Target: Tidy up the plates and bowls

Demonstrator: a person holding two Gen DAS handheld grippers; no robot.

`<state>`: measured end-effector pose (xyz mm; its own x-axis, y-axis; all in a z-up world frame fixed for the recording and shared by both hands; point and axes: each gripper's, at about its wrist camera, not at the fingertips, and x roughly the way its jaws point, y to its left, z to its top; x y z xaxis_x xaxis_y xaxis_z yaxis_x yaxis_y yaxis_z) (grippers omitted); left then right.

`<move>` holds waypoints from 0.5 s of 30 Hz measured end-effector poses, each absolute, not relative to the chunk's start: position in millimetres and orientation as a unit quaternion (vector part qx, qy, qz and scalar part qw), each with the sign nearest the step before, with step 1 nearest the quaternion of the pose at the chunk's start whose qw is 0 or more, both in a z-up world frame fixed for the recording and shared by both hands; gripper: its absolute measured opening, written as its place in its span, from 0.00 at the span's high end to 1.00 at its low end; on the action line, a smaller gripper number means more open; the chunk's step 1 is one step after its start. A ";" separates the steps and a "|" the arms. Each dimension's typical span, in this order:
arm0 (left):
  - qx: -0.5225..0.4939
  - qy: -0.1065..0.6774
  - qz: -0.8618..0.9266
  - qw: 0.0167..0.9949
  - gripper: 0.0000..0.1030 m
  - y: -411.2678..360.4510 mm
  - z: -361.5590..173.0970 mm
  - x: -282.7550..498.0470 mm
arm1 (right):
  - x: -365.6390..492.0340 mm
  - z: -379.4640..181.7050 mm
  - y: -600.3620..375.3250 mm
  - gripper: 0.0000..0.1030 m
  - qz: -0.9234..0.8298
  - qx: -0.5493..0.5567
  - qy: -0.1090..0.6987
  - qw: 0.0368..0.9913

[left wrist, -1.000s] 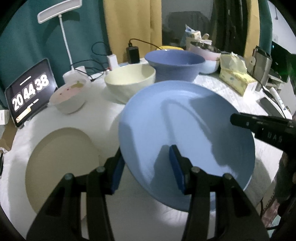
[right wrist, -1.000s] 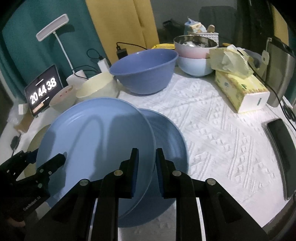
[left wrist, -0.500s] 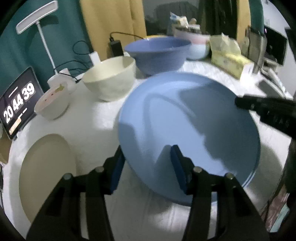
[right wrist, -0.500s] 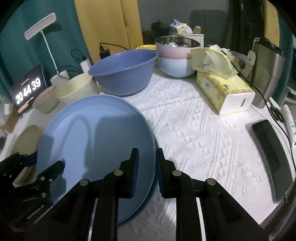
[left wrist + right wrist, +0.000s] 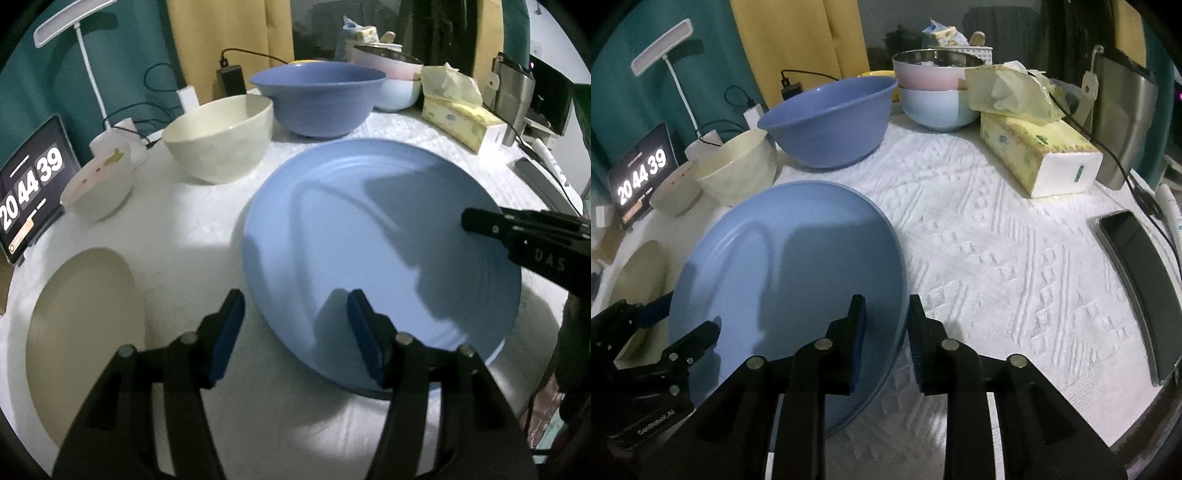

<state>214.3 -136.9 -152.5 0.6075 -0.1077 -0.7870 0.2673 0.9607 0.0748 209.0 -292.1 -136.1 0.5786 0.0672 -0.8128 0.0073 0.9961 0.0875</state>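
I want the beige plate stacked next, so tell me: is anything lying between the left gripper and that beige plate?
Nothing visible. The left gripper hangs open beside the beige plate, with only bare white tablecloth between them.

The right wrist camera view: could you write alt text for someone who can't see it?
A blue plate lies on a white textured tablecloth, its near rim between the parted fingers of the right gripper, whose jaws have just been opening. Behind it stand a blue bowl, a cream bowl and a tissue box.
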 end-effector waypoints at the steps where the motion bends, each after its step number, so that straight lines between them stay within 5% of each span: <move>1: 0.090 0.431 -0.104 0.892 0.42 -134.9 -152.6 214.1 | 209.2 -136.4 -290.7 0.75 0.018 0.041 0.459 0.887; 15: 0.055 0.410 -0.084 0.906 0.42 -104.2 -136.7 203.5 | 203.4 -112.9 -278.6 0.74 0.003 0.020 0.440 0.898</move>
